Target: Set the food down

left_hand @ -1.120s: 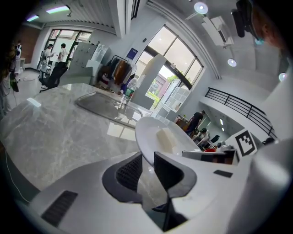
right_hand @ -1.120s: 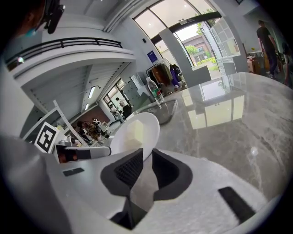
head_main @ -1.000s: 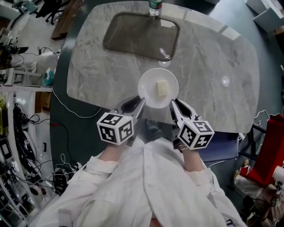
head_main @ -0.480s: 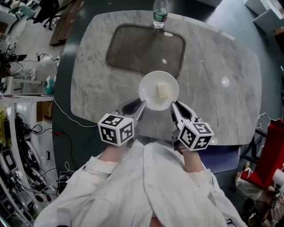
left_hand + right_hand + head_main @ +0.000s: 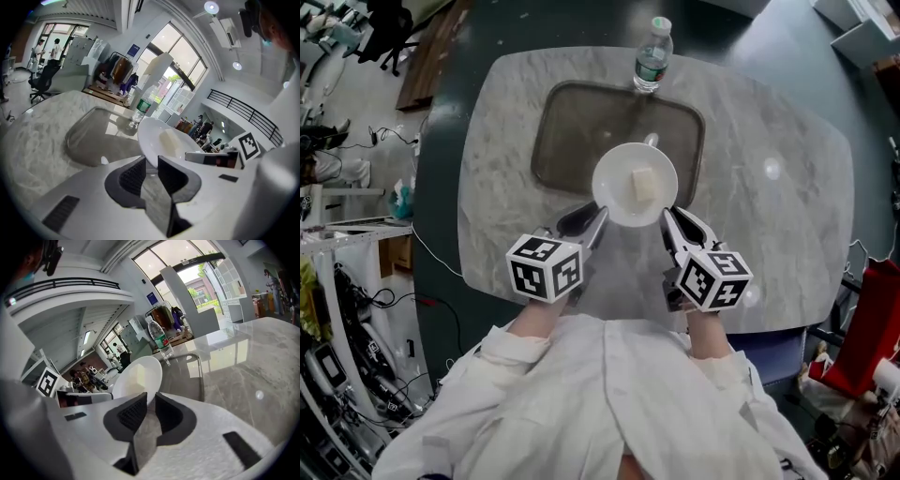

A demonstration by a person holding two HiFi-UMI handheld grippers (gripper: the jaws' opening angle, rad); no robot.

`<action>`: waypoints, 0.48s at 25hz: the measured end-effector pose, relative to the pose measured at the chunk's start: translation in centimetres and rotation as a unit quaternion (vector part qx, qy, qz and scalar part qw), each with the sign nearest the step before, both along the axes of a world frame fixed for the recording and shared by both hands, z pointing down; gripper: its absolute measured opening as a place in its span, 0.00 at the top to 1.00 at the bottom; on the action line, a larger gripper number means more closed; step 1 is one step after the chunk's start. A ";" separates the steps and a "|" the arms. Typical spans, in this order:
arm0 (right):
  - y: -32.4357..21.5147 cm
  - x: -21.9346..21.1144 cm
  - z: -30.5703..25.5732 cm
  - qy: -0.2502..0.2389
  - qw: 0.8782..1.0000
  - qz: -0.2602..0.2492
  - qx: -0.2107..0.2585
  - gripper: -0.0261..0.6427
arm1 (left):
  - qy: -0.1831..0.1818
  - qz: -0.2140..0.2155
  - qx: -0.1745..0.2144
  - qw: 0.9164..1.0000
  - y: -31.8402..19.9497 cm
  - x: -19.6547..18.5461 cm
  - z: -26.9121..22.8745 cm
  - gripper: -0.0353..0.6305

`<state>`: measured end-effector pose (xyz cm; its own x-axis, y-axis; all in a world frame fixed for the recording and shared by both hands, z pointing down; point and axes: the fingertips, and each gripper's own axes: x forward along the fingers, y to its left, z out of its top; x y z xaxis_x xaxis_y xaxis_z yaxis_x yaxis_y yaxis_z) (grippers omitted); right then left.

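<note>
A white plate point(image 5: 614, 169) carries a pale yellow block of food point(image 5: 643, 184). It hangs in the air over the near edge of a dark tray point(image 5: 581, 131). My left gripper point(image 5: 598, 217) is shut on the plate's near-left rim, and my right gripper point(image 5: 667, 217) is shut on its near-right rim. In the left gripper view the plate point(image 5: 150, 136) with the food point(image 5: 171, 140) rises just beyond the left gripper point(image 5: 151, 164). The right gripper view has the plate point(image 5: 145, 369) and food point(image 5: 133, 376) beyond the right gripper point(image 5: 151, 399).
The tray lies on a grey marble table point(image 5: 769, 216). A water bottle point(image 5: 651, 56) stands at the tray's far edge. Cables and equipment point(image 5: 337, 309) crowd the floor at the left. Red gear point(image 5: 872, 309) sits by the table's right side.
Both grippers and the plate have moved forward over the table, from near its front edge to above the tray's near edge. The grip on the plate is unchanged.
</note>
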<state>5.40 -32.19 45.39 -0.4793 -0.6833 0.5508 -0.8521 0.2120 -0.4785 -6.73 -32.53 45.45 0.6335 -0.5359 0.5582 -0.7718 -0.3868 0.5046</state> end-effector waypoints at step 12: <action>-7.9 -1.5 2.1 0.004 1.000 -0.001 -0.016 0.89 | -0.002 0.007 -0.017 1.000 -8.1 -1.5 2.3 0.82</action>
